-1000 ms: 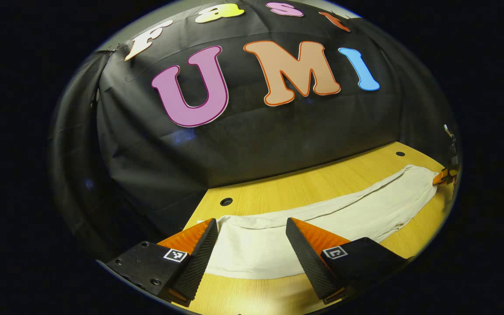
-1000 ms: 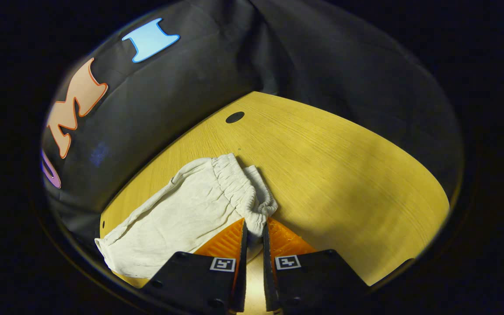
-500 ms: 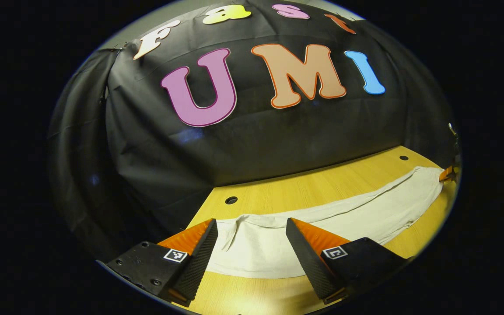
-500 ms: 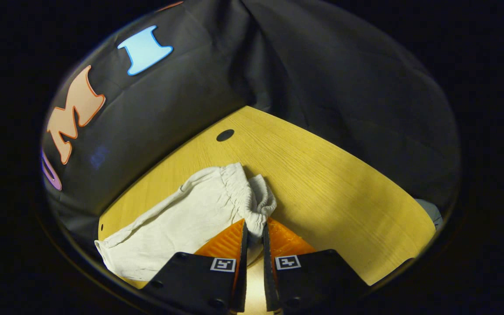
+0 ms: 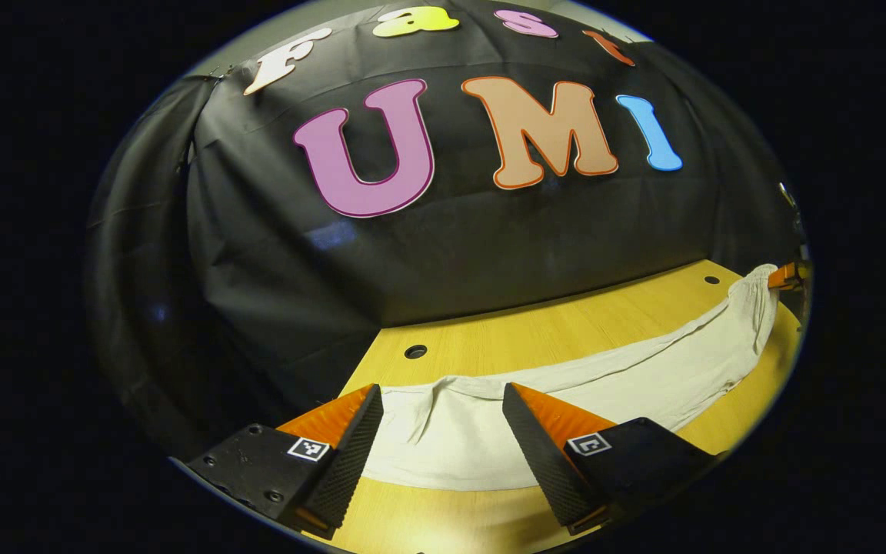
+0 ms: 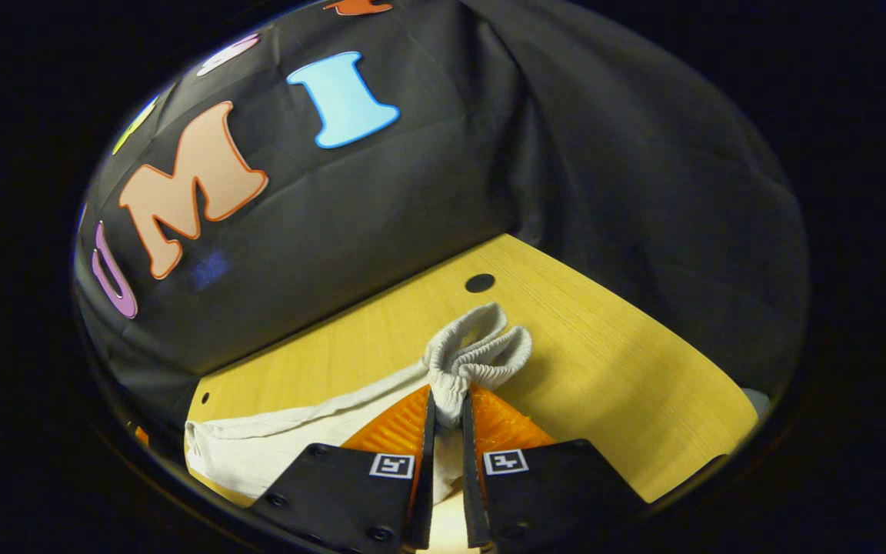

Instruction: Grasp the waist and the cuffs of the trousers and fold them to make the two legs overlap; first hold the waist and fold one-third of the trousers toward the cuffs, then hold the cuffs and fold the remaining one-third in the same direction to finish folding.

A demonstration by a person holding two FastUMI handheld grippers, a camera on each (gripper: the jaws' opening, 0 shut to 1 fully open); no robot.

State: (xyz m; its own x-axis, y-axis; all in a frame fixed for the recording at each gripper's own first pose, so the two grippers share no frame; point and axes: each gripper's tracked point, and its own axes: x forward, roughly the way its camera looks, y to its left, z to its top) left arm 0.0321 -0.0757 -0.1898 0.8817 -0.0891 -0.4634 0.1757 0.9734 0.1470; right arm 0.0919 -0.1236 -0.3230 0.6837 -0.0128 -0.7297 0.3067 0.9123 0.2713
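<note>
Trousers [image 5: 604,385], off-white, lie stretched along the wooden table [image 5: 535,327], and no container stands on it. In your left gripper view their long axis runs from the cuff end between your fingers off to the far right, where the waist lifts off the board. Your left gripper [image 5: 443,431] stands wide open, its fingers straddling the cuff end of the cloth without pressing it; whether they touch the fabric you cannot tell. In your right gripper view, your right gripper [image 6: 447,419] is closed nearly all the way, both fingers pinching the gathered elastic waist [image 6: 477,358], which bunches up into a loop just above the fingertips. From there the legs trail away to the lower left across the table.
</note>
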